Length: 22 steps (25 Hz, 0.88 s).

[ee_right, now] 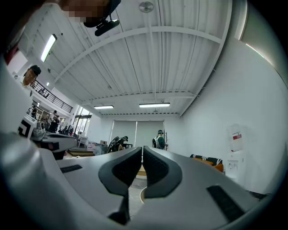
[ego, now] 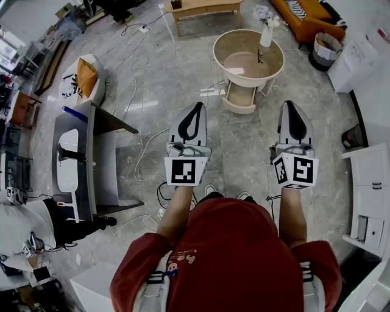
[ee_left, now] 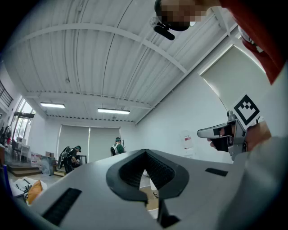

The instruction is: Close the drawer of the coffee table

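Approach step. Pale wooden drawer (ego: 240, 97) stands pulled out under round beige coffee-table worktop (ego: 234, 42), far centre, well apart from both grippers. Left gripper (ego: 197, 109), right gripper (ego: 291, 108): fingers together, empty. Next, likely: step nearer, lower one gripper, push drawer front inward.

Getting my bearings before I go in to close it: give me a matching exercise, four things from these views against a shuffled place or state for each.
Things:
1. drawer
2. white vase
3. orange sofa
4. right claw

Places or states:
A. shut, nothing in it
B. pulled out below the round top
C. standing on the coffee table
D. beyond the table, top right of the head view

Pairs: 1-B, 2-C, 3-D, 4-A.
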Tool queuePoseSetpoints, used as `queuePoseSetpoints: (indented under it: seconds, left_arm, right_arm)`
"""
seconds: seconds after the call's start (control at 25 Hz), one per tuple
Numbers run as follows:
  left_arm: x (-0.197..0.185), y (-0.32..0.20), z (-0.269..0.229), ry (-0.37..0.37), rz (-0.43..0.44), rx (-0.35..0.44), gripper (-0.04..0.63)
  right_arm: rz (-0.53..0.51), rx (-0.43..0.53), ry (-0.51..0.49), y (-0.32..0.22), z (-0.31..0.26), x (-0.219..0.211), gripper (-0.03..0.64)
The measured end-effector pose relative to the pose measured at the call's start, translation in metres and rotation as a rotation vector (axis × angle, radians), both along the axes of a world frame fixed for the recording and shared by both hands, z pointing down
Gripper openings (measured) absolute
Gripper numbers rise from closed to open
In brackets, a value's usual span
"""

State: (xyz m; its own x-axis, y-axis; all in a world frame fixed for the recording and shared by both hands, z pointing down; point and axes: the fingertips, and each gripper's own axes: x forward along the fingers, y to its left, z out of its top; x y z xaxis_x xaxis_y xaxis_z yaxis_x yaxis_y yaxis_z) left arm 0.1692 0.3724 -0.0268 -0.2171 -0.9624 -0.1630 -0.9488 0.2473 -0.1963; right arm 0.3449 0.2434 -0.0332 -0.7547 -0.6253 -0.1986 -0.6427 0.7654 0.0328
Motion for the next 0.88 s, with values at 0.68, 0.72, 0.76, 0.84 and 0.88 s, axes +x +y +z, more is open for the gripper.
queuePoseSetpoints:
  seconds: [0.68, 0.72, 0.76, 0.84, 0.88]
  left_arm:
    - [-0.042, 0.018, 0.008, -0.007, -0.022, -0.017, 0.012]
    - [-0.048, 0.02, 0.009, -0.005, -0.024, -0.016, 0.012]
    - [-0.054, 0.023, 0.009, -0.004, -0.027, -0.017, 0.012]
    - [-0.066, 0.03, 0.01, -0.003, -0.03, -0.017, 0.012]
    - [-0.073, 0.033, 0.011, -0.003, -0.03, -0.014, 0.012]
  right_arm:
    - [-0.065, -0.031, -0.021, 0.008, 0.012, -0.054, 0.028]
    - [-0.072, -0.034, -0.026, 0.011, 0.013, -0.061, 0.028]
    - [-0.075, -0.036, -0.027, 0.014, 0.014, -0.067, 0.028]
    - [-0.079, -0.04, -0.025, 0.021, 0.017, -0.081, 0.028]
    - [-0.08, -0.042, -0.024, 0.024, 0.019, -0.088, 0.028]
